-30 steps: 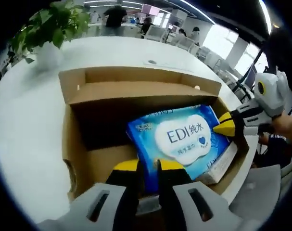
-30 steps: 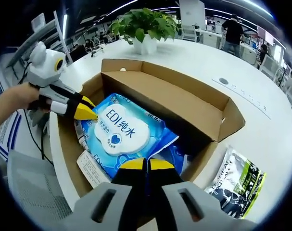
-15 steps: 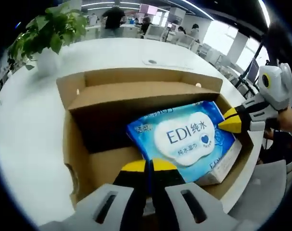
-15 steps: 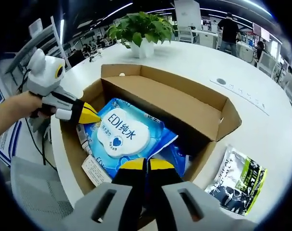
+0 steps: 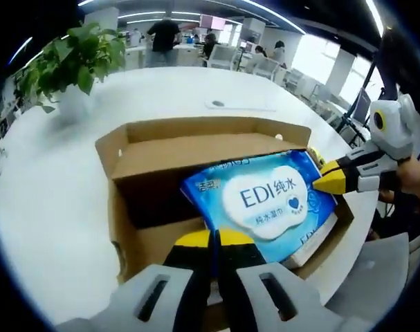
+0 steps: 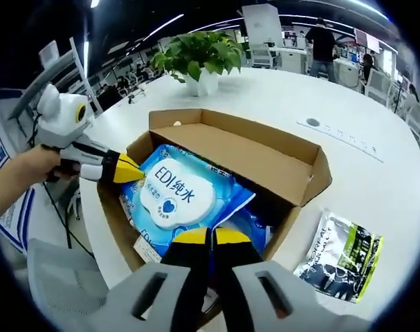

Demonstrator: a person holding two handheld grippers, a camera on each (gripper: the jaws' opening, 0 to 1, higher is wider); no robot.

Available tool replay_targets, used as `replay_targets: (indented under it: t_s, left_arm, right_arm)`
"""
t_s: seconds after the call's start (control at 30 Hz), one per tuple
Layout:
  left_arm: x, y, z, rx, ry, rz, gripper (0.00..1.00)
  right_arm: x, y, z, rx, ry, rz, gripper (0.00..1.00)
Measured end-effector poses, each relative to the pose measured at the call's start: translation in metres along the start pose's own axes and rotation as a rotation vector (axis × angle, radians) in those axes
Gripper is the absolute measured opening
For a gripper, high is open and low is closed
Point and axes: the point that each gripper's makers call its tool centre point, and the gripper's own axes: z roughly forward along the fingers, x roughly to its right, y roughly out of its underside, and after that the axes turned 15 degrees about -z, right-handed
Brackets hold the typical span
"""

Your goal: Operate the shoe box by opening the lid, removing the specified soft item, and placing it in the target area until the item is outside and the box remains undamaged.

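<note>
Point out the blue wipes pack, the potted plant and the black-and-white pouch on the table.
blue wipes pack (image 6: pixel 169 197), right gripper view, white label panel.
potted plant (image 6: pixel 196 55), right gripper view, green leaves.
black-and-white pouch (image 6: pixel 341 257), right gripper view, middle of its printed front.

Box (image 5: pixel 161 149): plain brown cardboard, darker in the shadowed interior. Wipes pack (image 5: pixel 261 200): bright blue, with a white cloud-shaped label carrying blue lettering and a small blue heart. Left gripper (image 5: pixel 213 239): yellow tips, black jaws, light grey body. Right gripper (image 6: pixel 211 236): the same colours. Pouch (image 6: pixel 341 254) near the tabletop edge: black and white pattern with lime-green accents. Tabletop (image 6: pixel 376 180): white. Plant (image 6: pixel 196 52): green leaves, white pot.
</note>
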Motion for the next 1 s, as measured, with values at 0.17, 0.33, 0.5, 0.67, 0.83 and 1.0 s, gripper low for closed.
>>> replay_targets:
  t_s: [0.17, 0.33, 0.5, 0.67, 0.83, 1.0]
  left_arm:
    - [0.011, -0.009, -0.009, 0.016, 0.006, 0.004, 0.00]
    - [0.025, -0.013, -0.012, 0.023, 0.019, 0.006, 0.00]
    - [0.042, -0.016, -0.014, 0.026, 0.048, 0.004, 0.00]
    - [0.062, -0.020, -0.015, 0.033, 0.090, 0.003, 0.00]
    - [0.083, -0.026, -0.013, 0.037, 0.141, -0.009, 0.00]
    - [0.103, -0.027, -0.007, 0.032, 0.167, -0.001, 0.00]
  right_arm:
    - [0.004, -0.007, -0.011, 0.025, 0.009, 0.017, 0.00]
    - [0.011, -0.010, -0.025, 0.042, 0.020, 0.027, 0.00]
    - [0.020, -0.007, -0.039, 0.047, 0.033, 0.060, 0.00]
    - [0.031, -0.004, -0.056, 0.059, 0.053, 0.095, 0.00]
    - [0.044, 0.001, -0.073, 0.065, 0.075, 0.121, 0.00]
    - [0.057, 0.009, -0.087, 0.065, 0.101, 0.143, 0.00]
